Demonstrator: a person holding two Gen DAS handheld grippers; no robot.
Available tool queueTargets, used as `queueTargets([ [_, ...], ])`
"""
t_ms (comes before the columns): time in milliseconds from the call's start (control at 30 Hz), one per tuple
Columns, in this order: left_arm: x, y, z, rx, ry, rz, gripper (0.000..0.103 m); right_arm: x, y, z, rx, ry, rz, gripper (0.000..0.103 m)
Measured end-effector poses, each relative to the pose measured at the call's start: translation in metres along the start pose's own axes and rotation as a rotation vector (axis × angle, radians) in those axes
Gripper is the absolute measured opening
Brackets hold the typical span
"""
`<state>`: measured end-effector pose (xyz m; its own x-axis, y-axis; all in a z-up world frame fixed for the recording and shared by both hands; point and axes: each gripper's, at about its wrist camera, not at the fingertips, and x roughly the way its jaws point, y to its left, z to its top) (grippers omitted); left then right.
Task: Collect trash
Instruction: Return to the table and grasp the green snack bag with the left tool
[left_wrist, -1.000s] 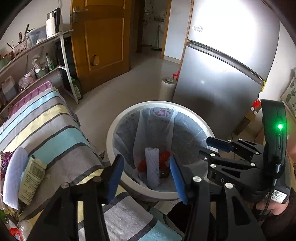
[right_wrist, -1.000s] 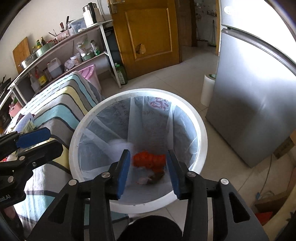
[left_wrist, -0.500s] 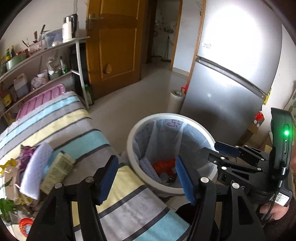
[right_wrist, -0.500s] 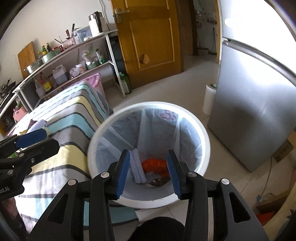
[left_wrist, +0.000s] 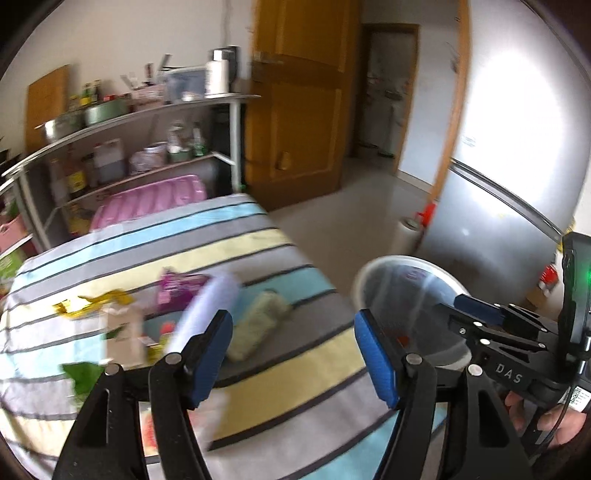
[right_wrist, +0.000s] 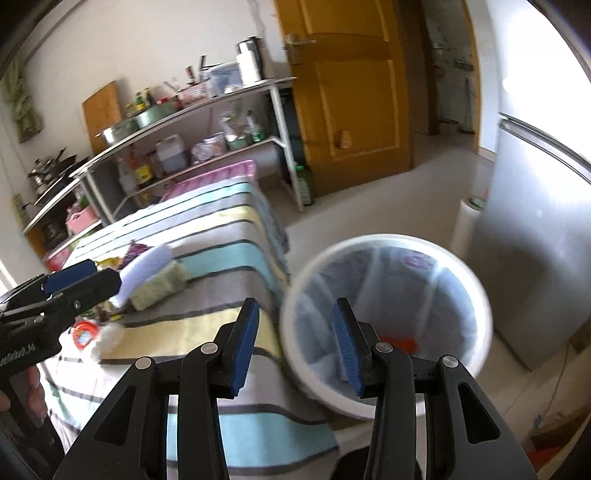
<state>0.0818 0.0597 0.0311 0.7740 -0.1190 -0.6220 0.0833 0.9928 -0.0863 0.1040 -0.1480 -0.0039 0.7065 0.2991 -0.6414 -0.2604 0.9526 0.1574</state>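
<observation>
While both hand-held grippers gape empty, views have swung from bin (right_wrist: 388, 325) toward table (left_wrist: 258, 369) — seemingly mid-motion.

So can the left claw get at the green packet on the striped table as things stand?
Probably yes. The left claw is open and empty, and the green packet lies flat just ahead of it with its top free; a white packet sits close alongside.

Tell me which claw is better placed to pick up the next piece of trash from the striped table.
Left. The left claw is open and faces the green packet and white packet on the striped table. The right claw, also open, sits at the bin side, farther from the litter.
</observation>
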Motion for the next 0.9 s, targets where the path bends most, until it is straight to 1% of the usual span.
queueTargets([
  [200,-0.02,0.058,-0.011,-0.097,-0.026,0.111,0.072,0.019,0.039,0.004,-0.04,0.021,0.065,0.044],
  [267,-0.024,0.077,-0.015,-0.133,-0.021,0.152,0.073,0.025,0.047,0.004,-0.053,0.029,0.085,0.044],
  [367,-0.026,0.1,-0.021,-0.193,-0.013,0.167,0.073,0.038,0.06,0.006,-0.051,0.054,0.11,0.044],
  [467,-0.03,0.118,-0.027,-0.22,-0.017,0.201,0.073,0.055,0.074,0.009,-0.036,0.093,0.153,0.044],
  [500,-0.03,0.125,-0.029,-0.236,-0.012,0.209,0.073,0.061,0.079,0.009,-0.041,0.106,0.155,0.044],
  [567,-0.03,0.134,-0.034,-0.257,-0.007,0.212,0.073,0.07,0.09,0.01,-0.062,0.119,0.151,0.044],
  [667,-0.027,0.145,-0.042,-0.269,0.014,0.217,0.074,0.086,0.102,0.012,-0.07,0.164,0.176,0.044],
  [900,-0.013,0.165,-0.053,-0.319,0.059,0.167,0.074,0.117,0.111,0.018,-0.004,0.247,0.204,0.044],
])
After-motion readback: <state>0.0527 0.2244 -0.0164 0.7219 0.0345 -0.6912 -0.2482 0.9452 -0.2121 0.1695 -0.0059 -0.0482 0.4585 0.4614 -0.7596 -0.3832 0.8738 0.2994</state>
